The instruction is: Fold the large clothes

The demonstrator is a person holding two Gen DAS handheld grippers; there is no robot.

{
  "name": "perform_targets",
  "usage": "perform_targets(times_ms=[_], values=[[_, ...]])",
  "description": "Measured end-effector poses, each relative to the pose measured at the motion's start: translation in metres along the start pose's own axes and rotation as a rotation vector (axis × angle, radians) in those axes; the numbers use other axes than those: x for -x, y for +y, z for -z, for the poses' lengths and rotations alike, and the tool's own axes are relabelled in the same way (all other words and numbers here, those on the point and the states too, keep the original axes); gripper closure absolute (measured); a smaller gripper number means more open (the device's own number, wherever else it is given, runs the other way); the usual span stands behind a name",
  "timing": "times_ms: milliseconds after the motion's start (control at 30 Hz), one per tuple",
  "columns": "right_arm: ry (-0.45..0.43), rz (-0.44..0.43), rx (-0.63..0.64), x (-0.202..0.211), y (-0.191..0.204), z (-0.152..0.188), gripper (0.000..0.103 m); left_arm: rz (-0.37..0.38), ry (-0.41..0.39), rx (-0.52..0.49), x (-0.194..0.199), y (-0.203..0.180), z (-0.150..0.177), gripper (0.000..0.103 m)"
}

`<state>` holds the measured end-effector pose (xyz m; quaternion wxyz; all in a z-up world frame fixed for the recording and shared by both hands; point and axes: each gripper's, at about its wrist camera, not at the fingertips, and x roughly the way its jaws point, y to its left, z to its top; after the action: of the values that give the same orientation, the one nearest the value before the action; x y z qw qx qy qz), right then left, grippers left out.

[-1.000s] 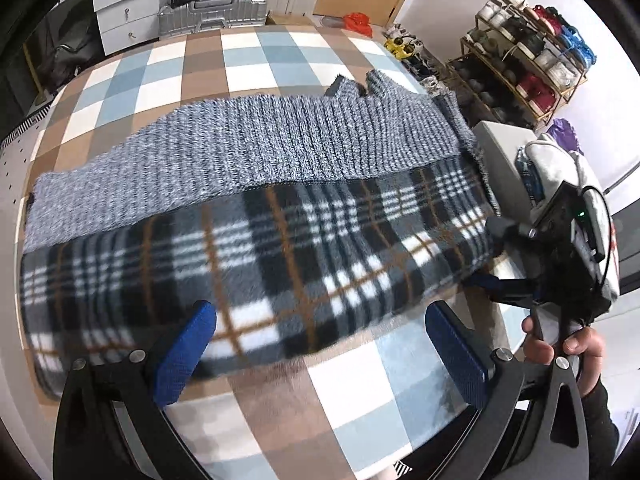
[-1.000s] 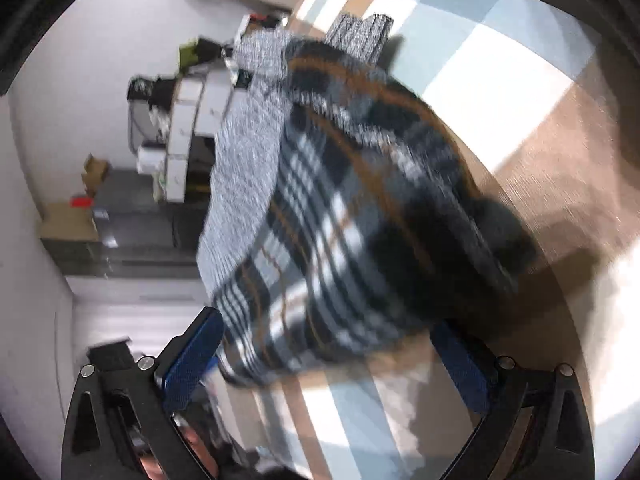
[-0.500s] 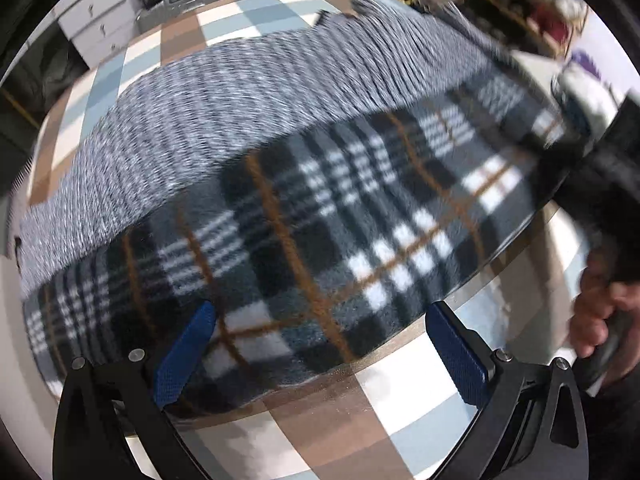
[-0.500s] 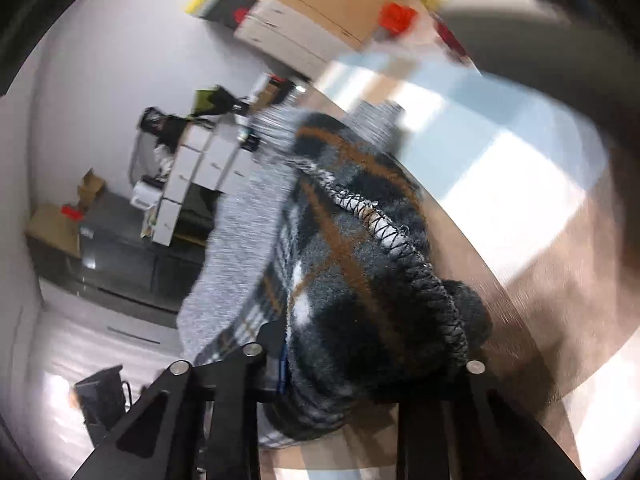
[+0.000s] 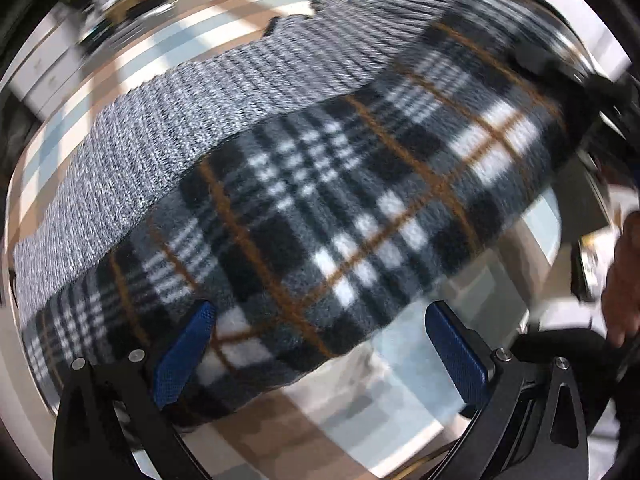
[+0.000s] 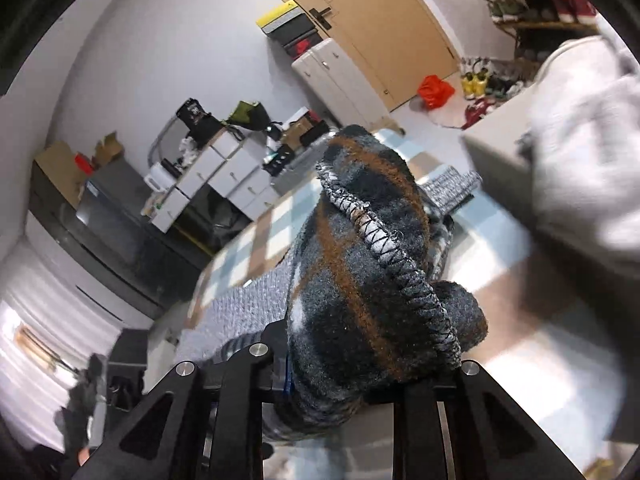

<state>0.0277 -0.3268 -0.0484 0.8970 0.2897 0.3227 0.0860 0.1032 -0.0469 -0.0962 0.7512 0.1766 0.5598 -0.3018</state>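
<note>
Plaid fleece [image 6: 360, 300] bunched in right tongs [image 6: 340, 384], closing

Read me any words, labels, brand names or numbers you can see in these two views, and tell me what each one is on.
None can be read.
Yellow-lidded box on the cabinet: no print resolves at this size.
Boxes and gear on the white drawers: any labels are too small.
Plaid fleece, in the closing right gripper: pattern only, no tag showing.
Grey knit: no label visible; this view is motion-blurred.

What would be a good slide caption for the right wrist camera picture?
Right gripper clamps a bunched corner of the plaid fleece above the checked table.
</note>
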Motion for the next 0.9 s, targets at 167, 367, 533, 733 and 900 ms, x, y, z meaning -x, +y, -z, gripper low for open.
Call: perform_targets(times_ms=[167, 367, 533, 733, 900], values=[[-0.009, 0.082, 0.087, 0.027, -0.004, -0.001, 0.081, 0.168, -0.073, 0.005, 0.042, -0.007, 0.025, 0.001], [-0.003, 0.123, 0.161, 0.030, 0.004, 0.003, 0.081, 0.459, -0.176, 0.152, 0.066, 0.019, 0.029, 0.001], [-0.002, 0.114, 0.141, 0.027, 0.003, 0.005, 0.081, 0.553, -0.081, 0.298, 0.015, 0.033, 0.004, 0.002], [-0.006, 0.100, 0.220, 0.031, 0.024, -0.001, 0.081, 0.676, -0.117, 0.388, 0.020, 0.054, 0.012, 0.004], [-0.045, 0.092, 0.368, 0.036, 0.070, 0.000, 0.081, 0.776, -0.167, 0.494, 0.052, 0.094, 0.038, 0.008]])
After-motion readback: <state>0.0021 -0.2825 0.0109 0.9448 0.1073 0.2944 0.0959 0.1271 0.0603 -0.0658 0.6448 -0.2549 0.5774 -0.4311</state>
